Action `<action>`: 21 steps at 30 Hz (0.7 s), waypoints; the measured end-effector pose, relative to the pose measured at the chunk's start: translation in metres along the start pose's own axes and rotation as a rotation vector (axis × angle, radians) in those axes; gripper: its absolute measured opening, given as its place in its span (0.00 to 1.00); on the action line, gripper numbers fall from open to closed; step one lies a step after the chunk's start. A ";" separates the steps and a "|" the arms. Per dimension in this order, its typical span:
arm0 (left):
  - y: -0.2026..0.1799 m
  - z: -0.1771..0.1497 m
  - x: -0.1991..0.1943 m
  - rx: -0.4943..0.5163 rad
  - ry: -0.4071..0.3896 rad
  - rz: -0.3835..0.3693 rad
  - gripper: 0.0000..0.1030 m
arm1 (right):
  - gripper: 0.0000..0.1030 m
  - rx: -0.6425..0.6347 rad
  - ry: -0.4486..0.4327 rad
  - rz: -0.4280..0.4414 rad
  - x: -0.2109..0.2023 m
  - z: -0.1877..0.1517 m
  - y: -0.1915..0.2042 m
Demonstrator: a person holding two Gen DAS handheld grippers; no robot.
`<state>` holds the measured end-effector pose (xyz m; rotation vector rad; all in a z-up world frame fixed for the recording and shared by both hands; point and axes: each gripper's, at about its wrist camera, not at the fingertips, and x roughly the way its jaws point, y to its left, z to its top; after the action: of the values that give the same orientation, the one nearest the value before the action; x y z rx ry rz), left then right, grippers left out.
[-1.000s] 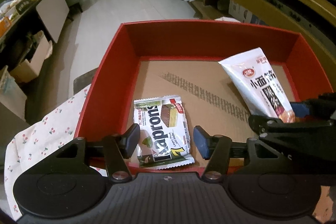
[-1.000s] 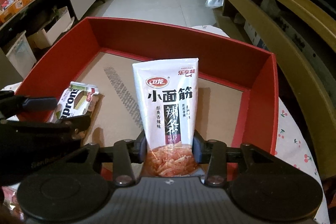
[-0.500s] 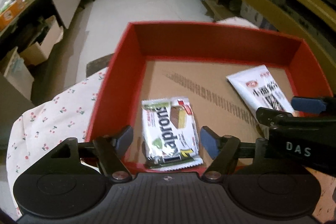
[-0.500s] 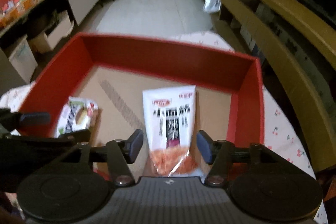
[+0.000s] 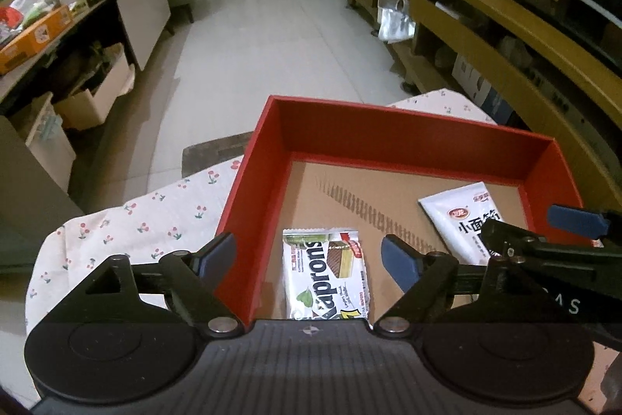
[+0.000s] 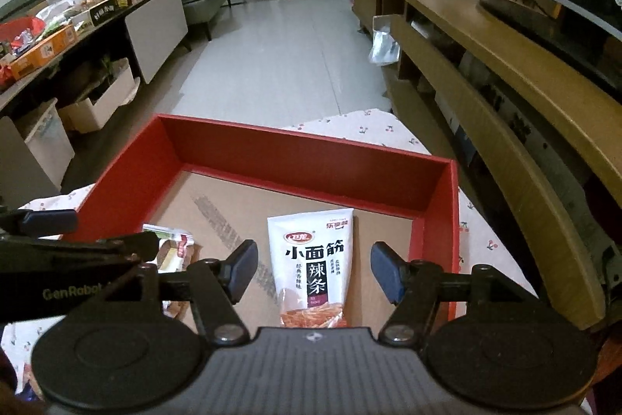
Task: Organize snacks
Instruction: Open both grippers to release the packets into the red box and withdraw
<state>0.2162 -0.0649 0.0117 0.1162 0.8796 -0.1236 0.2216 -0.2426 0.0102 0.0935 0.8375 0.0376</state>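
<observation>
A red box (image 5: 388, 131) with a cardboard floor stands on a cherry-print cloth (image 5: 155, 220). Flat on its floor lies a white-and-green wafer packet (image 5: 326, 271), seen below and between the pads of my left gripper (image 5: 309, 257). Those jaws are opening and touch nothing. A white spicy-strip packet (image 6: 311, 259) lies flat to the right of it, under my right gripper (image 6: 314, 269), whose jaws are also opening, clear of it. Each view shows the other gripper at its edge: the right gripper (image 5: 563, 232) and the left gripper (image 6: 58, 240). The red box (image 6: 303, 158) holds only these two packets.
A low cabinet (image 5: 58, 22) with snack boxes and a fruit runs along the left. Long wooden shelves (image 5: 505, 37) run along the right. Pale tiled floor (image 5: 272, 37) lies beyond the box, with white bins (image 6: 97, 104) under the cabinet.
The right gripper let go of the white packet, which now lies flat. Both sets of jaws widened, and both grippers rose and drew back from the box.
</observation>
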 end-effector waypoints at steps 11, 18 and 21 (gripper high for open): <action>-0.003 -0.007 -0.026 -0.003 -0.029 -0.031 0.84 | 0.75 0.024 -0.012 0.005 -0.030 -0.010 -0.005; -0.001 -0.025 -0.042 0.008 -0.018 -0.048 0.84 | 0.75 0.038 0.009 0.009 -0.050 -0.028 -0.007; 0.002 -0.035 -0.044 0.004 0.002 -0.052 0.84 | 0.75 0.036 0.023 0.010 -0.057 -0.038 -0.006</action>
<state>0.1618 -0.0547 0.0238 0.0972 0.8849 -0.1740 0.1550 -0.2497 0.0270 0.1314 0.8610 0.0327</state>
